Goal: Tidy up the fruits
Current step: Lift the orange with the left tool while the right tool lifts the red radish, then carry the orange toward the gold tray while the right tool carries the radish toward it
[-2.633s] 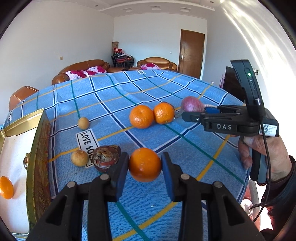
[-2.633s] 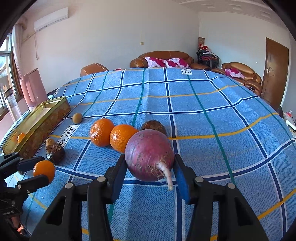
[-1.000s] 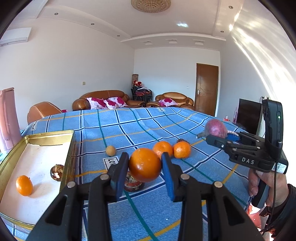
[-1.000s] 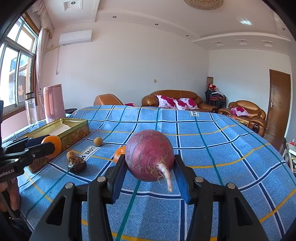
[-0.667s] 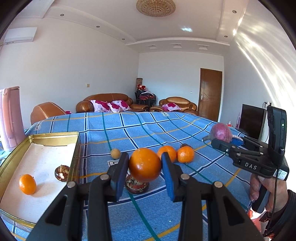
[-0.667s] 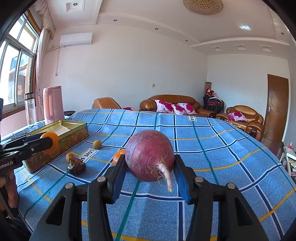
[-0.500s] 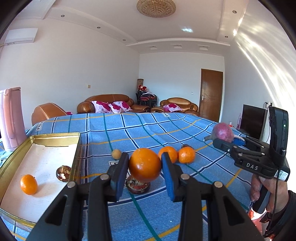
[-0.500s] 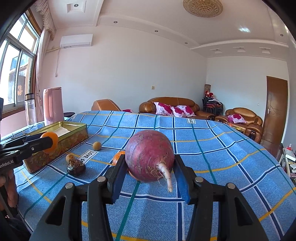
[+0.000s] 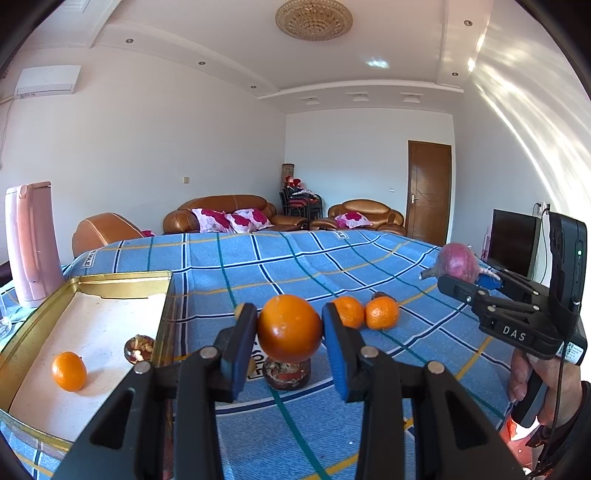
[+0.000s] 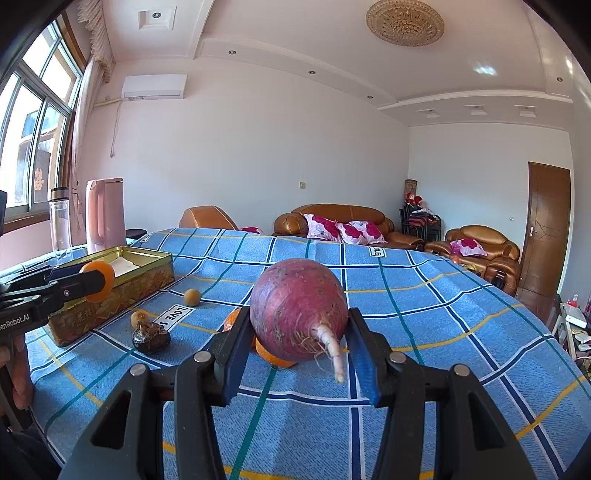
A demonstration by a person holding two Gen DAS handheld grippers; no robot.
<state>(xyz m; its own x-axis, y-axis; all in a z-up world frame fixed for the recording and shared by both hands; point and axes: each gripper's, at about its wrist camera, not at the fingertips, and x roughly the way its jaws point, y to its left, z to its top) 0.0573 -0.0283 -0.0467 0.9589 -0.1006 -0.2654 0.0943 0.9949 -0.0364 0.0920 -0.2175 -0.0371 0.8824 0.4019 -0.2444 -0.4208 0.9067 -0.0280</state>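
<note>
The orange (image 9: 289, 328) sits clamped between the blue pads of the left hand-held gripper (image 9: 290, 330), lifted above the desk (image 9: 258, 266), while the right hand-held gripper (image 10: 300, 334) grips a round purple radish (image 10: 299, 308) with its pale root pointing back toward the camera. To the left of the left hand-held gripper lies an open gold tin (image 9: 122, 276); only the left wrist view looks into it, showing one mandarin (image 9: 69, 370) and a dark brown fruit (image 9: 139, 348) on its white floor. That view also shows two mandarins (image 9: 365, 312) side by side just beyond the right pad, and a dark mangosteen (image 9: 287, 373) directly below the held orange. The right wrist view shows the tin's patterned outer wall (image 10: 110, 299), a small tan fruit (image 10: 192, 297) ahead-left of the radish, a window (image 10: 33, 122) and an air conditioner (image 10: 154, 87). The desk carries a blue checked cloth. Behind it stand brown leather sofas (image 10: 332, 221) with pink flowered cushions, a wooden door (image 10: 546, 229), white walls and a round ceiling lamp (image 10: 404, 23). A pink kettle (image 9: 31, 243) stands far left.
</note>
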